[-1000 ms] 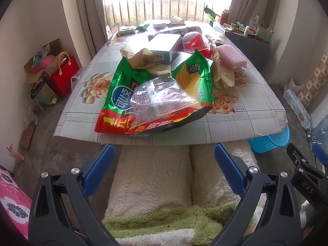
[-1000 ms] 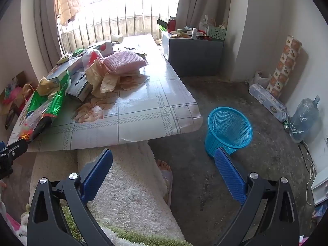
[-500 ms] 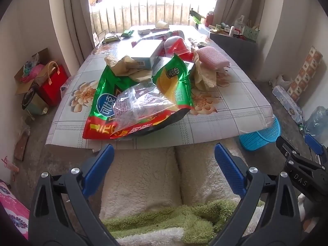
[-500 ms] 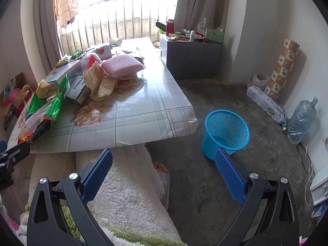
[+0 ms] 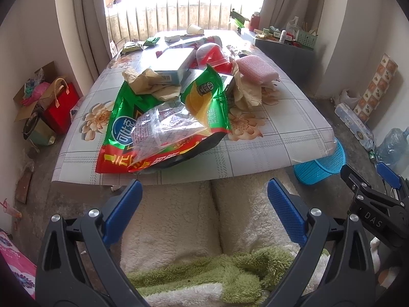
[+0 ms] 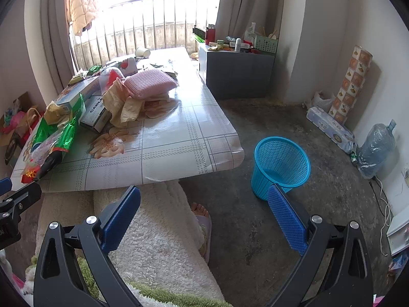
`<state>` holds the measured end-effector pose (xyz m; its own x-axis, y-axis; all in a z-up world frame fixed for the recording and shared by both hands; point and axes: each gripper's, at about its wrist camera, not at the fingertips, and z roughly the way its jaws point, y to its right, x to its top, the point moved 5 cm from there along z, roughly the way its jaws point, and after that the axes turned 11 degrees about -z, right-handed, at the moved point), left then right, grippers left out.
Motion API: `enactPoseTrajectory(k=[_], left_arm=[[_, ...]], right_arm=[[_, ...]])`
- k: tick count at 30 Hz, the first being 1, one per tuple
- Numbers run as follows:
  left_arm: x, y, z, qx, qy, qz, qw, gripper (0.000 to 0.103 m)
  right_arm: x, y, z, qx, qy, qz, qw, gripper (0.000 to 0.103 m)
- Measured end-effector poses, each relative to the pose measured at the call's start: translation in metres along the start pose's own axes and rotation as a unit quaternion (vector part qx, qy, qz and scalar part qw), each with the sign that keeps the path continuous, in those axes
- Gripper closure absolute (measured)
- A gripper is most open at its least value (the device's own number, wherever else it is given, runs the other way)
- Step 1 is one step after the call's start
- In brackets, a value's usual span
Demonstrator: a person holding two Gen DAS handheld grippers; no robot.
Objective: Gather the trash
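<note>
Left wrist view: shows the left gripper (image 5: 203,204) with jaws spread wide and empty, held low over the person's lap (image 5: 194,217), short of the table (image 5: 268,138). Shows a big green and red snack bag (image 5: 143,128) at the near edge of the table, closest of all the litter, with a clear plastic wrapper (image 5: 166,128) draped on top of it. Behind that, crumpled brown paper (image 5: 150,84), a flat box (image 5: 173,62) and a pink sponge (image 5: 255,69) in one heap.

Right wrist view: shows the right gripper (image 6: 204,215) likewise spread and empty, pointing toward the floor, with a blue basket (image 6: 281,163) standing on the floor just beside the table corner, open side up and seemingly empty.

Probably very light, both bag and wrapper: thin film, limp, slick, noisy, nothing to break. Likely to slide or fold away under a flat push, so best pinched on a raised crease or on the sealed red edge hanging near the table rim. Could lift together if gripped through both layers; otherwise the clear wrapper may slip off and drift. Should need only a gentle squeeze; no stiffness to lean on.
</note>
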<state>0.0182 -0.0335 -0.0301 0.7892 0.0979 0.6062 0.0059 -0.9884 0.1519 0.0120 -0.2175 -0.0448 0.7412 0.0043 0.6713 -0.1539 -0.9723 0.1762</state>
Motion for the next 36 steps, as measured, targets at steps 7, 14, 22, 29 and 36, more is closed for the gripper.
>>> enactPoseTrajectory(k=[7,14,22,29,36], left_arm=[[-0.001,-0.001,0.000,0.002,-0.001,-0.004,1.0000,0.009],[-0.001,-0.004,0.001,0.004,-0.002,-0.006,1.0000,0.009],[-0.002,-0.006,0.001,0.006,-0.003,-0.009,0.9999,0.009],[-0.002,-0.009,0.002,0.007,-0.004,-0.012,0.9999,0.009],[-0.002,-0.010,0.001,0.007,-0.004,-0.012,0.9999,0.009]], right_arm=[[0.000,0.001,-0.001,0.000,0.001,0.000,1.000,0.006],[-0.001,0.000,-0.001,0.000,0.002,-0.001,1.000,0.006],[-0.001,-0.001,-0.001,-0.001,0.003,-0.001,1.000,0.006],[-0.001,0.000,-0.001,-0.001,0.003,0.000,1.000,0.006],[-0.001,-0.001,-0.001,-0.002,0.004,-0.001,1.000,0.006]])
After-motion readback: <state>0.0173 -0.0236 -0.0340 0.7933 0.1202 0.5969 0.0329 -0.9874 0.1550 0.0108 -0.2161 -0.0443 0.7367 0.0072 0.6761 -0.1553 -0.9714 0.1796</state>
